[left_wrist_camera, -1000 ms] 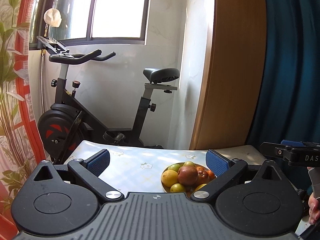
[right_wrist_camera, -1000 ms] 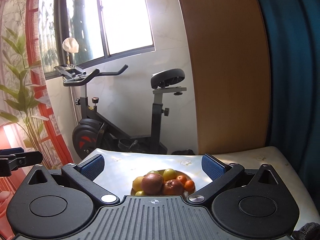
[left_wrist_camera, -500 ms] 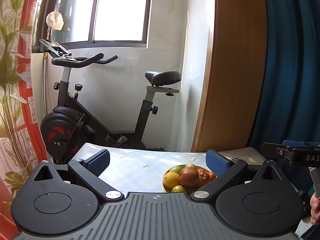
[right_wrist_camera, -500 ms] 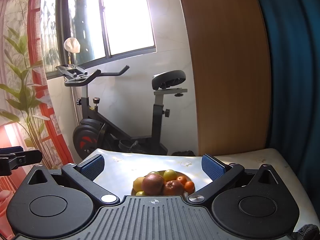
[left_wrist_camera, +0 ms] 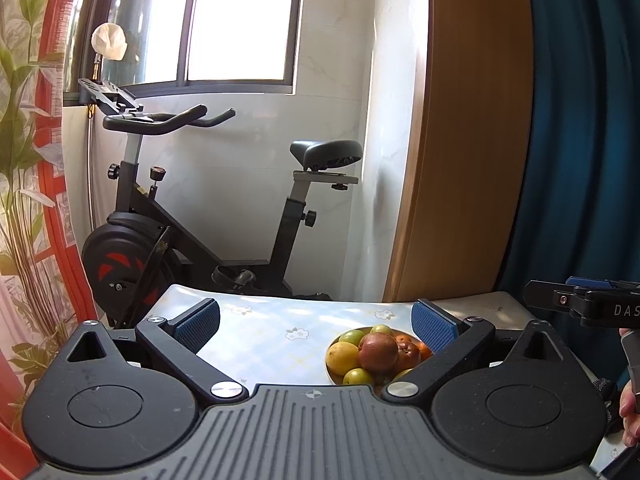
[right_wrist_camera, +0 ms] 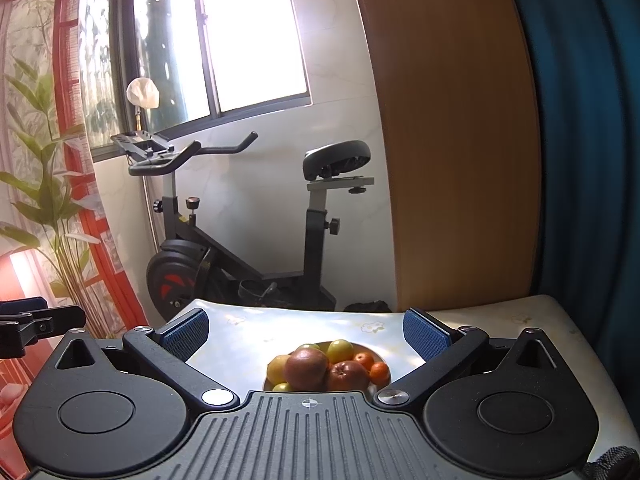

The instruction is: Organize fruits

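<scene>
both claws, left and right, hang spread wide and holding nothing, drifting only slightly nearer over the last second, while the fruit sits piled in its bowl on the table, nothing moved.

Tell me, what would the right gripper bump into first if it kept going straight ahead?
Probably the fruit piled in the bowl. The right gripper is open, and the big brown fruit sits right between its fingers, nearest the camera. Depth is hard to judge, and it might pass just above.
</scene>
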The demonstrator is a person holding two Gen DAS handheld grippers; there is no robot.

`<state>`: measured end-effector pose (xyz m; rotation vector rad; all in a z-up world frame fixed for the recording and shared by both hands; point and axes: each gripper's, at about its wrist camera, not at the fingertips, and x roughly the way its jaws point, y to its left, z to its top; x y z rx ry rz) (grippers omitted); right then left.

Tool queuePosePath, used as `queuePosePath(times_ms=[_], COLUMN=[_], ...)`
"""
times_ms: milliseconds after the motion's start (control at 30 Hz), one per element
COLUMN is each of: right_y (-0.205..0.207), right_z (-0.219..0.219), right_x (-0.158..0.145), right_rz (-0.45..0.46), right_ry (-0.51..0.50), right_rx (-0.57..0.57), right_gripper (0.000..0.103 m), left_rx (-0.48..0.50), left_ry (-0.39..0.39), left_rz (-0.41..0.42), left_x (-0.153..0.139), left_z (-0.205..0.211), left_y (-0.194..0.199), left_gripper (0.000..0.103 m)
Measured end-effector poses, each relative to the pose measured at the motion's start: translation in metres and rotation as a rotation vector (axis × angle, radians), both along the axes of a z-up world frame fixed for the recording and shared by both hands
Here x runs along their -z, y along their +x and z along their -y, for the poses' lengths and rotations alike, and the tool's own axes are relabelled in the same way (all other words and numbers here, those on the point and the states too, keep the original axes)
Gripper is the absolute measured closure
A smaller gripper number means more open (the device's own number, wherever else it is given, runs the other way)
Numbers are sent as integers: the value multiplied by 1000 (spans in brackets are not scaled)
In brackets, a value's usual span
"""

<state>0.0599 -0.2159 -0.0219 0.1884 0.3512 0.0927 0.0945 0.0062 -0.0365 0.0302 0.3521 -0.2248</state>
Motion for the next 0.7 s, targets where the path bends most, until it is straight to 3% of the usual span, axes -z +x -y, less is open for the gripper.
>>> queuePosePath(times_ms=[700], right_y=[5], right_z=[-1], right_x=[1], right_rz=[-17], right_ry=[-3], right_rx=[1], right_gripper=[0], left_rx=[3], left_ry=[-15], left_rz=[-19], left_x=[1], left_z=[-3], left_y=[4], left_gripper=[0])
